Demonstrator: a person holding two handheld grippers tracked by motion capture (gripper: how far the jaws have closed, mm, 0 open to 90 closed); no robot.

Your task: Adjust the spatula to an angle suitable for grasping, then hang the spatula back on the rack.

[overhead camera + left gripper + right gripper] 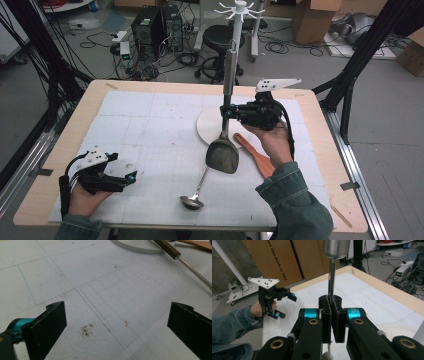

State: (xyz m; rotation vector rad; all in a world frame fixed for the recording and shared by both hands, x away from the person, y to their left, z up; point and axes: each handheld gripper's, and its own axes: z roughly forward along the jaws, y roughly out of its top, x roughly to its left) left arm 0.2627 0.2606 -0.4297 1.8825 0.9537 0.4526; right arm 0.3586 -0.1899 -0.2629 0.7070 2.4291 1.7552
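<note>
Our right gripper (pixel 227 113) clamps spatula (pixel 223 150) upright over white mat (pixel 150 130), beside round rack base (pixel 210 127); left gripper (pixel 131 178) gapes wide near front edge. Carton (pixel 274 260) reads "JAKA".

A ladle (pixel 192 199) lies near the table's (pixel 75 130) front edge. A wooden spatula (pixel 256 156) lies toward the right edge, beside a round white stand base (pixel 209 127). Cardboard boxes (pixel 312 17) sit behind.
</note>
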